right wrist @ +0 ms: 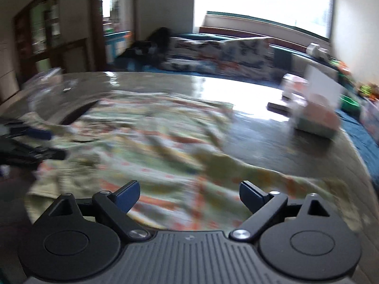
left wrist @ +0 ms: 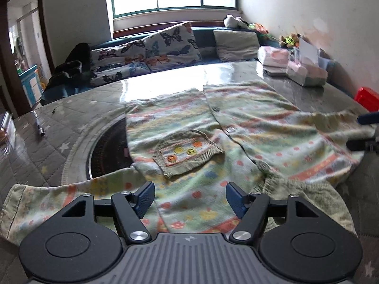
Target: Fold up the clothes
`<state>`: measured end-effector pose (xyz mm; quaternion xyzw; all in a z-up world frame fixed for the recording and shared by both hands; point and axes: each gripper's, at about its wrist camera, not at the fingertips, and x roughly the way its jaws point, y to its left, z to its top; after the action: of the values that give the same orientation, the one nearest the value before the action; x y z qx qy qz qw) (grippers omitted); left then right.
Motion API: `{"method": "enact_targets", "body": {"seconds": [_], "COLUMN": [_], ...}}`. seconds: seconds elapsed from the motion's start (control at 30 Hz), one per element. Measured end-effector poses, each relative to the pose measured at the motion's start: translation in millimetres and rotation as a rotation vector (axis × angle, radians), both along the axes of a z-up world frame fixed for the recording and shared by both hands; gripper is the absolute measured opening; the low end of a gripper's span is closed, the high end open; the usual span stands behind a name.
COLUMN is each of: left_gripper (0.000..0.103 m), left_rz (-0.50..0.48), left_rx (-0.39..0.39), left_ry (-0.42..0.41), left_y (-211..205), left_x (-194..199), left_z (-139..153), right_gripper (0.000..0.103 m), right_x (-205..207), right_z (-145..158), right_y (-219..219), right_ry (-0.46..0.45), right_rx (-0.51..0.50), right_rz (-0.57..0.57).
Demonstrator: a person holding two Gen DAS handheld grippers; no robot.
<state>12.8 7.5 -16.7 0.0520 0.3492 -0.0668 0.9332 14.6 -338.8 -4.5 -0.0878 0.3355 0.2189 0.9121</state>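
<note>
Knit green cardigan (left wrist: 213, 142) with striped mushroom pattern lies spread face up on the counter (left wrist: 308, 92), buttoned front, chest pocket (left wrist: 187, 153) showing, part of it draped over a dark round inset (left wrist: 109, 146) in the counter top. One sleeve (left wrist: 47, 206) trails out flat toward the left edge; the other sleeve (right wrist: 272, 177) runs out the opposite side in the right wrist view. No fold made yet as far as visible: body flat, both sleeves out, so the task looks near its start. Left tool (left wrist: 190, 198) hovers low over the collar end, fingers apart, gripping nothing. Right tool (right wrist: 189, 196) also has fingers apart, nothing between them, over the cardigan near the sleeve side; that view is motion-blurred, so contact with cloth cannot be told. Left to do, by judgement: bring sleeves in, fold body over. Tissue packs (left wrist: 305, 73) sit at the far counter corner, well apart.
</note>
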Motion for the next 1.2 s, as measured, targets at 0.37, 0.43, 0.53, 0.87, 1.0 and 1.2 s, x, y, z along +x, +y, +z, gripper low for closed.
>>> {"method": "enact_targets", "body": {"seconds": [0.37, 0.43, 0.53, 0.87, 1.0, 1.2], "left_gripper": [0.07, 0.07, 0.07, 0.07, 0.07, 0.069], "left_rz": [0.006, 0.005, 0.001, -0.045, -0.102, -0.241], "left_rx": [-0.034, -0.041, -0.048, -0.063, -0.061, -0.049], "left_ry": [-0.043, -0.048, -0.054, -0.063, -0.07, -0.065], "left_y": [11, 12, 13, 6, -3, -24], "left_x": [-18, -20, -24, -34, -40, -48], "left_z": [17, 20, 22, 28, 31, 31], "right_gripper": [0.064, 0.062, 0.057, 0.021, 0.006, 0.005], "right_x": [-23, -25, -29, -31, -31, -19], "right_z": [-3, -7, -13, -27, -21, -9], "right_y": [81, 89, 95, 95, 91, 69], "right_ry": [0.039, 0.054, 0.073, 0.135, 0.121, 0.144], "right_rx": [-0.026, -0.037, -0.046, -0.043, -0.023, 0.076], "right_rz": [0.279, 0.308, 0.327, 0.322, 0.314, 0.253]}}
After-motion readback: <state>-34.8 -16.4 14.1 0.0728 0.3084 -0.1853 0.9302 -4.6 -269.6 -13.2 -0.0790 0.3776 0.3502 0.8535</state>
